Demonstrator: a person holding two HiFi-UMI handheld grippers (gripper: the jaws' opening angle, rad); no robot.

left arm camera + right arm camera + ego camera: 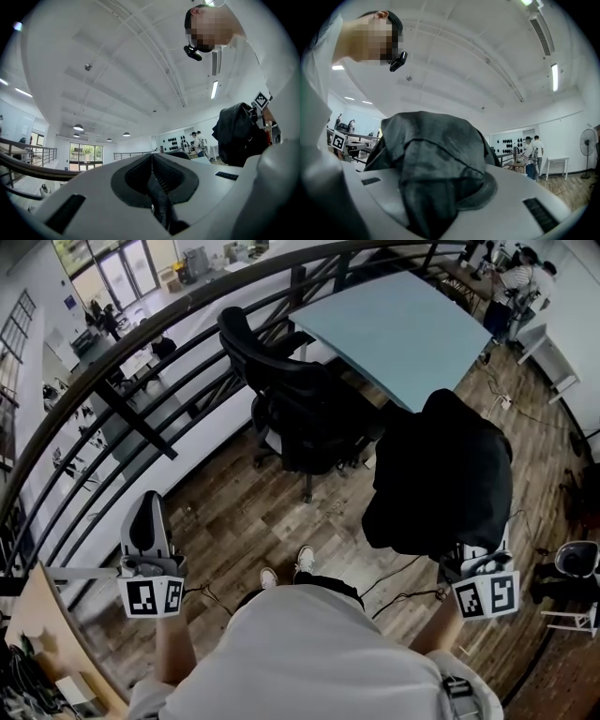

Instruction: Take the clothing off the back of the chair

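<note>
The clothing (436, 474), a dark bunched garment, hangs in the air at the right of the head view, clear of the black chair (291, 399), whose back looks bare from here. Your right gripper (476, 566) is pinching it: in the right gripper view a thick fold of the cloth fills the gap between the jaws and spills over them. Your left gripper (150, 521) is held out at the left over the wooden floor (234, 512), jaws pressed together with nothing between them. So the lifting-off step looks as good as done, and what remains is probably to carry the garment away from the chair and find a place for it. The pale blue table (403, 324) just beyond is the nearest surface. Keep the pinch firm, since the cloth hangs as one loose mass from that single grip. Mind its lower edge near the chair, where it could catch. Your left gripper is free to take a second hold if the bundle sags.
</note>
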